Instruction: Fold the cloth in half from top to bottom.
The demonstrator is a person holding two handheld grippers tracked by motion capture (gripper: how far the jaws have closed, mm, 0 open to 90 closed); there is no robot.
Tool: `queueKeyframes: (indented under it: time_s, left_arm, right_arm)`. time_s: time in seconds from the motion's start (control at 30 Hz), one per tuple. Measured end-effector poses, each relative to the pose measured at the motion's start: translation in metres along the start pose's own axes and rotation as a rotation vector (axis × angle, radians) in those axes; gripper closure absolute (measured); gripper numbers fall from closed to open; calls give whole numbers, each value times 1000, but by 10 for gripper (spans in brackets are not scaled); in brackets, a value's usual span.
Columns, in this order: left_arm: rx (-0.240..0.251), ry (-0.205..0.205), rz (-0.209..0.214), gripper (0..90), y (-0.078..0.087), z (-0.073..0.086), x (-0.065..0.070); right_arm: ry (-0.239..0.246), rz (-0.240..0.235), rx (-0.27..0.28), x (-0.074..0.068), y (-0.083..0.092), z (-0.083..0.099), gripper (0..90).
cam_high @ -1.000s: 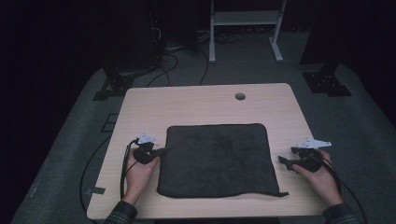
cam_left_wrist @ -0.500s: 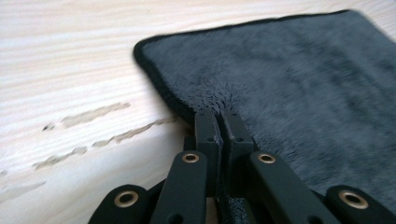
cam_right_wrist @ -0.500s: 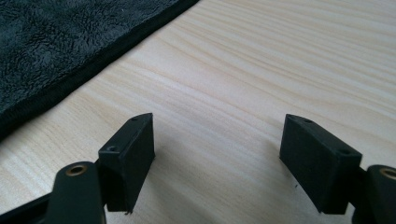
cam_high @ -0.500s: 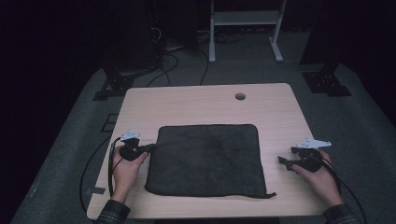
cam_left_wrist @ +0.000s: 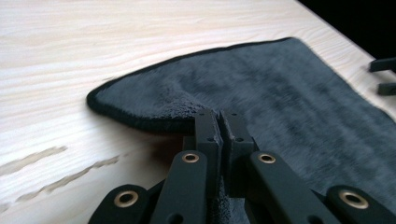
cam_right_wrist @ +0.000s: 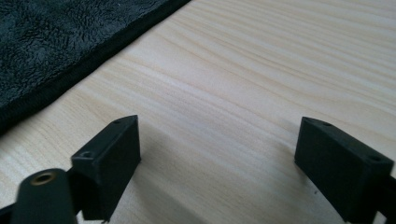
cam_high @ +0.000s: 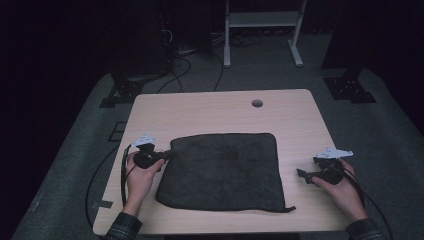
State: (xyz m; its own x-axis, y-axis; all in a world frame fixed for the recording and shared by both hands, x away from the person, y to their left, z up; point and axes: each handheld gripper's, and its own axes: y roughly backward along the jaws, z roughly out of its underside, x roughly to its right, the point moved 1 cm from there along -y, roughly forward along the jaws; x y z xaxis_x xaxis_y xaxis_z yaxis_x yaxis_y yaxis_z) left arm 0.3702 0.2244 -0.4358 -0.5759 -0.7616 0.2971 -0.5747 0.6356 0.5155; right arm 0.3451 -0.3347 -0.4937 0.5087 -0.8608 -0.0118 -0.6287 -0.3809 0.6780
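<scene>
**Cloth dragged left as the right gripper let go**

The dark cloth (cam_high: pixel 220 172) lay flat on the pale wooden surface (cam_high: pixel 215 112), and compared with a second earlier it had slid toward the left side, leaving a broad strip of bare wood between its right edge and the right gripper (cam_high: pixel 306 176). The left gripper (cam_high: pixel 167 154) was clamped on the cloth's left edge; in the left gripper view its jaws stood pressed together with a fold of the pile pinched between them, and the hem there was lifted into a small hump. The right gripper rested near the surface's right side, well apart from the cloth. Its jaws had just been opening and now stood wide, with nothing but wood grain between them in the right gripper view, where the cloth's bound edge (cam_right_wrist: pixel 70 70) ran off to the upper left. A loose thread or corner tag trailed from the cloth's near right corner. Judging by this, the work had passed to the left hand alone: the cloth was being pulled or repositioned from one edge, and the right gripper would need a fresh approach before it could take hold again.
</scene>
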Motion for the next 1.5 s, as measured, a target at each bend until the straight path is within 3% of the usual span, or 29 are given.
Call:
queueKeyframes:
  time_s: [0.2,0.6,0.97,1.5]
  left_arm:
    - [15,3,52,871,-7,-7,10]
    - [-3,-40,145,870,-35,-19,35]
    - [-30,-86,214,870,-60,-27,57]
    - [-51,-121,304,870,-97,-39,88]
  right_arm:
    - [-4,2,-2,0,0,0,123]
    - [-3,2,-2,0,-1,0,123]
    - [-3,2,-2,0,-1,0,123]
    - [-3,2,-2,0,-1,0,123]
